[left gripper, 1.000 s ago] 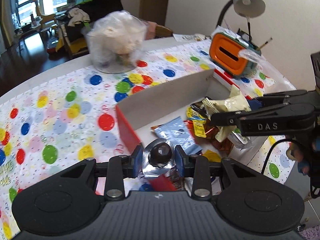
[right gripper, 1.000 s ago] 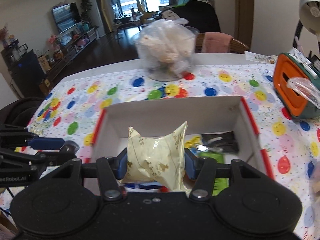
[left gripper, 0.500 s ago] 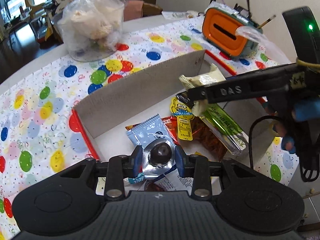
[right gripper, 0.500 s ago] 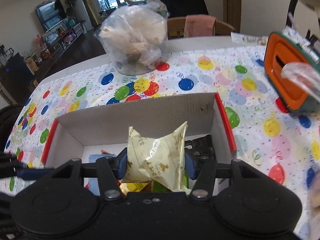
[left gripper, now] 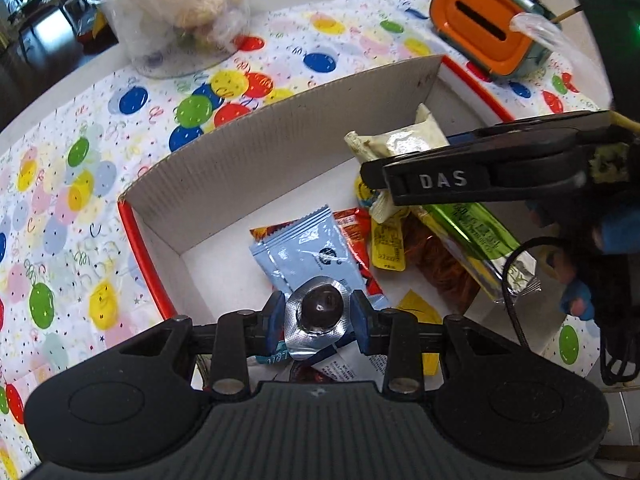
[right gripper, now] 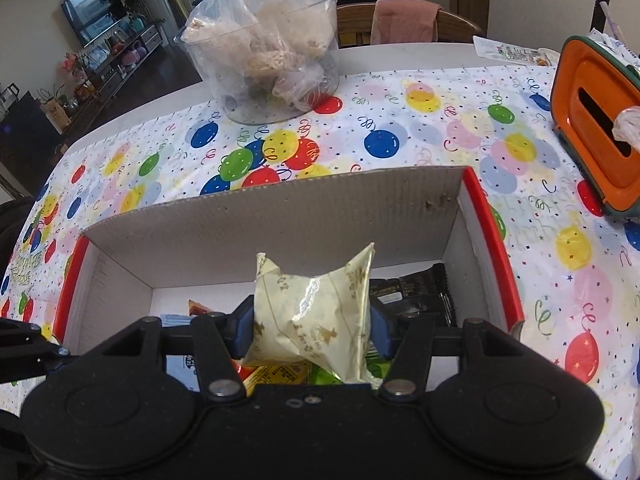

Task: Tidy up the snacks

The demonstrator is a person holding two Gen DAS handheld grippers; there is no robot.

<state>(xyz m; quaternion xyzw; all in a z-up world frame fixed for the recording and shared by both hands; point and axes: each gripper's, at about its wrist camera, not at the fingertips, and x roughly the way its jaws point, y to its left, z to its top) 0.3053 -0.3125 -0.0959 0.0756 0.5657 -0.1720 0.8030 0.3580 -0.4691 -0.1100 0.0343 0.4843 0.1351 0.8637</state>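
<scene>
While both grippers hang over the box w/ a snack each, this reads as the drop-off step:

Box: white cardboard box (right gripper: 260, 220), red outer sides, sits on the balloon-print tablecloth (right gripper: 400, 120). Tall back wall, so items need to go in from above, which prob. explains why both tools are held high and tilted down.

Left gripper (left gripper: 318, 316): jaws closed narrow on a foil blister candy (left gripper: 318, 314), dark round piece in silver foil. Pinched by the foil edges, dome facing the cam, likely so the centre isn't crushed. Positioned above the box's near-left part, over the light-blue sachet (left gripper: 308, 252).

Right gripper (right gripper: 312, 324): jaws set wider, clamped on a cream pastry packet (right gripper: 312, 312), gripped at mid-body w/ corners sticking up. Puffy pack, so a mid grip keeps it from swinging. From the left cam it hangs over the box's right half, above the green bar (left gripper: 472, 232) and yellow sachet (left gripper: 386, 246).

Box contents: blue sachet, red/orange wrapper (left gripper: 352, 224), yellow sachet, green bar, black packet (right gripper: 420, 292) at far right. All loose, overlapping; no dividers visible.

Spacing: grippers apart, one per side, prob. to avoid a clash on release.

Progress (judgement): well along; several snacks in, two more not yet released.

Off-task stuff: clear tub w/ bagged food (right gripper: 268, 48) and orange tissue holder (right gripper: 596, 132), both outside the box, well apart from it.
</scene>
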